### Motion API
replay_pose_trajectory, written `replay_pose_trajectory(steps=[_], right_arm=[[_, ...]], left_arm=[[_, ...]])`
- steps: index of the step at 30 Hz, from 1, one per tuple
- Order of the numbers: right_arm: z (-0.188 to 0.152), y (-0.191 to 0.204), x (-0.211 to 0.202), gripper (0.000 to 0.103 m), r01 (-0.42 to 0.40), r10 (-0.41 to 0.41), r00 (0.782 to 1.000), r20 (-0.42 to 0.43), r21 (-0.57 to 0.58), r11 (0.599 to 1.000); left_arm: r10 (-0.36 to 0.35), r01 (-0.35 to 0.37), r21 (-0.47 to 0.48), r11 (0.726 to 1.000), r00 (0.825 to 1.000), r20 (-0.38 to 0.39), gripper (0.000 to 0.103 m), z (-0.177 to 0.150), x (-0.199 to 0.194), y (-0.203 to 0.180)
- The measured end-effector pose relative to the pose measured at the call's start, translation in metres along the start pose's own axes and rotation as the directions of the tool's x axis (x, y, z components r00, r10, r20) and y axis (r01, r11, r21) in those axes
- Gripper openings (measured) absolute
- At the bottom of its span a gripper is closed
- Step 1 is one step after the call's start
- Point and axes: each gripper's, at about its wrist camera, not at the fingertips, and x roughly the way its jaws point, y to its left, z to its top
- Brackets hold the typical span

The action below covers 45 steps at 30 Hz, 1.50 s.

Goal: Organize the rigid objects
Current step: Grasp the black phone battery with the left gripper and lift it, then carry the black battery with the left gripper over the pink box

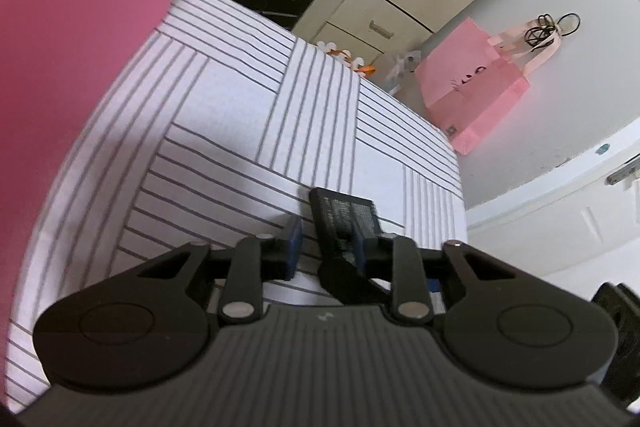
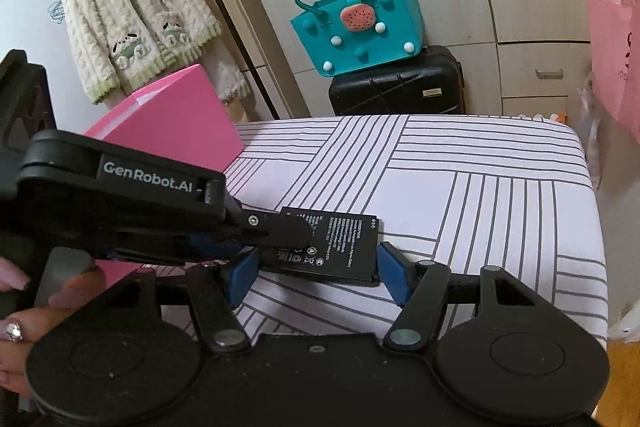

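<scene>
A flat black battery (image 2: 340,247) with white print hangs just above the striped bed (image 2: 480,207). My right gripper (image 2: 318,277) is shut on it, one blue pad against each short end. My left gripper (image 2: 296,235) comes in from the left, rolled on its side, with one black fingertip over the battery's printed face. In the left wrist view the battery (image 1: 344,215) stands between the narrow jaws of the left gripper (image 1: 326,249). It lies against the right pad, and a strip of bed shows between it and the left pad. A pink box (image 2: 172,119) sits at the bed's far left.
The pink box (image 1: 80,47) fills the left side of the left wrist view. A black suitcase (image 2: 400,87) with a teal bag (image 2: 360,27) on it stands behind the bed. A pink paper bag (image 1: 472,91) hangs right. A cardigan (image 2: 132,19) hangs left. A hand (image 2: 24,327) holds the left gripper.
</scene>
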Motion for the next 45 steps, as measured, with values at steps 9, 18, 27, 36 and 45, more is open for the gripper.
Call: replay_pose_trajectory(steps=[9,18,27,36,45], right_arm=[[-0.004,0.007,-0.002,0.07,0.028,-0.028,1.0,0.014,-0.047,0.999],[-0.003,0.013,-0.018,0.07,0.038,-0.038,0.999,0.017,-0.041,0.998],[-0.002,0.047,-0.056,0.07,0.071,-0.067,0.996,0.054,-0.073,0.995],[0.003,0.093,-0.093,0.07,0.117,-0.098,0.989,0.113,-0.175,0.977],[0.008,0.128,-0.105,0.07,0.061,-0.033,0.992,0.121,-0.231,0.971]], left_arm=[[-0.015,0.016,-0.036,0.999,1.0,0.019,0.019,-0.006,0.002,0.003],[-0.015,0.014,0.03,0.999,0.999,0.03,0.018,-0.011,-0.012,-0.009],[-0.058,0.05,0.106,0.993,0.995,0.078,0.018,-0.025,-0.06,-0.02],[-0.099,0.08,0.14,0.987,0.986,0.134,0.018,-0.036,-0.117,-0.026],[-0.073,0.042,0.156,0.987,0.977,0.202,0.018,-0.046,-0.172,-0.014]])
